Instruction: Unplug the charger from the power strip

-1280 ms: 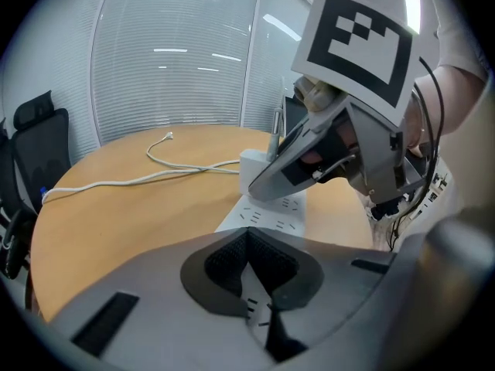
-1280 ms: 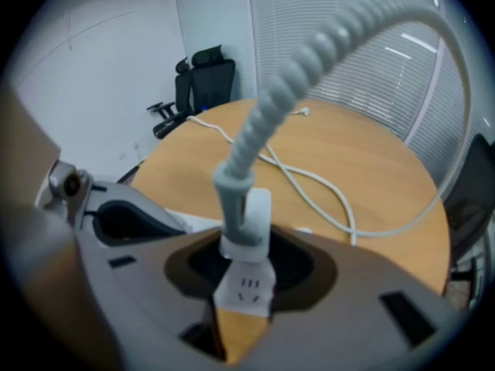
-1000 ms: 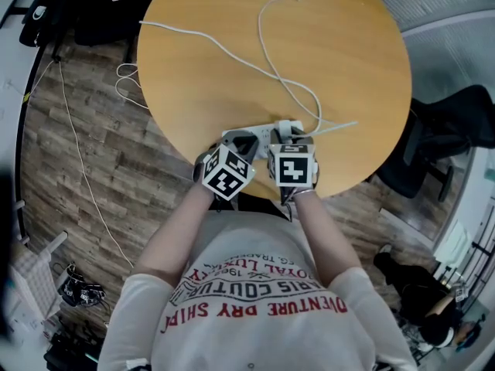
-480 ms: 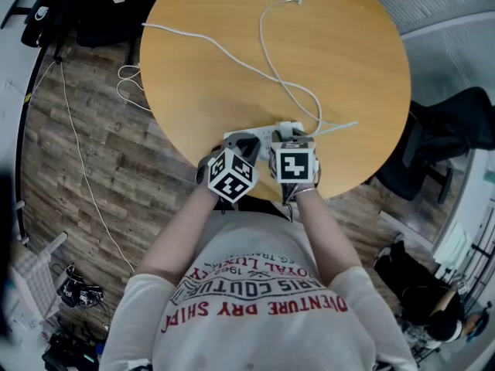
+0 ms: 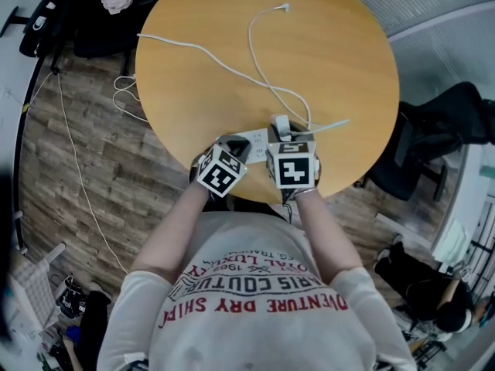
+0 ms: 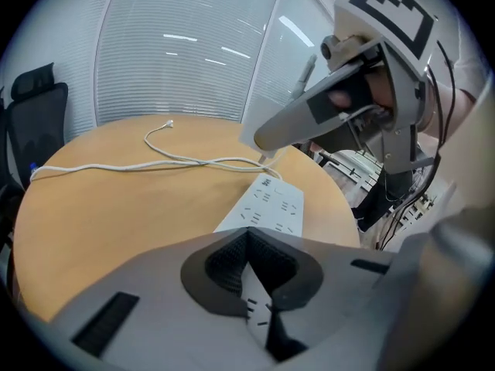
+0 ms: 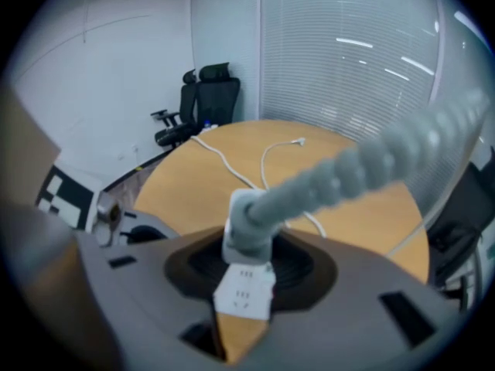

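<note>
The left gripper point(image 6: 249, 278) clamps the near end of the power strip point(image 6: 267, 205), pinning it to the table point(image 5: 325, 76) (so it cannot ride up, I judge), while the right gripper point(image 7: 247, 273), jaws part-spread, grips the charger point(image 7: 246, 226) apparently just above the strip.

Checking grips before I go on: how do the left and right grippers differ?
The left gripper is shut on the power strip on the table; the right gripper is shut on the charger above it. The left cube looks tilted, the right cube square-on. Both point downward.
</note>
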`<state>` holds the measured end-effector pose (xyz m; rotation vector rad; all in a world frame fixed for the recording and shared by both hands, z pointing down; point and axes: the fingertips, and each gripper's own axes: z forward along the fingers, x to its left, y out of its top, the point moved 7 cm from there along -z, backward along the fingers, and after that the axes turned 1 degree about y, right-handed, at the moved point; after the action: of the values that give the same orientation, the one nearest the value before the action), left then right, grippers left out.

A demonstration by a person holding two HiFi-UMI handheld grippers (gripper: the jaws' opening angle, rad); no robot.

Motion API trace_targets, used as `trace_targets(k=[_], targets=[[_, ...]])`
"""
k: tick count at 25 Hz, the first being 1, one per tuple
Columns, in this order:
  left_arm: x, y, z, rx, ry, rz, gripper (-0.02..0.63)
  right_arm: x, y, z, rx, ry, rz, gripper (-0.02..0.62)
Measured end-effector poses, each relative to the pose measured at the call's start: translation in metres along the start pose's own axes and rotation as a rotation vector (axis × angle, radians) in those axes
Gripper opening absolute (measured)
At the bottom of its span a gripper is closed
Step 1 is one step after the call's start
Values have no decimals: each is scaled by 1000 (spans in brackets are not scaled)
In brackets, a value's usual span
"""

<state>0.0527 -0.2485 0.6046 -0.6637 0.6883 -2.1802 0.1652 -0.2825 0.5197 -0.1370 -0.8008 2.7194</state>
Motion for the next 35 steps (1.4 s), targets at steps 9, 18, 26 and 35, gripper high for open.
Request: trace_targets(k=[9,18,26,35], targets=[[9,12,-20,-60,23,-64,29,-2,3,-34,-121,91,-9,155],[-4,90,-110,-401,205,15,29,-14,11,-78,-282,103,-53,155],[-26,141,-182,-646,258,72,29,-15,34,-124,-524,119,-82,155],[-36,158,-217,-719,295,83,29,-14,48,-162,-710,149,-122,155]])
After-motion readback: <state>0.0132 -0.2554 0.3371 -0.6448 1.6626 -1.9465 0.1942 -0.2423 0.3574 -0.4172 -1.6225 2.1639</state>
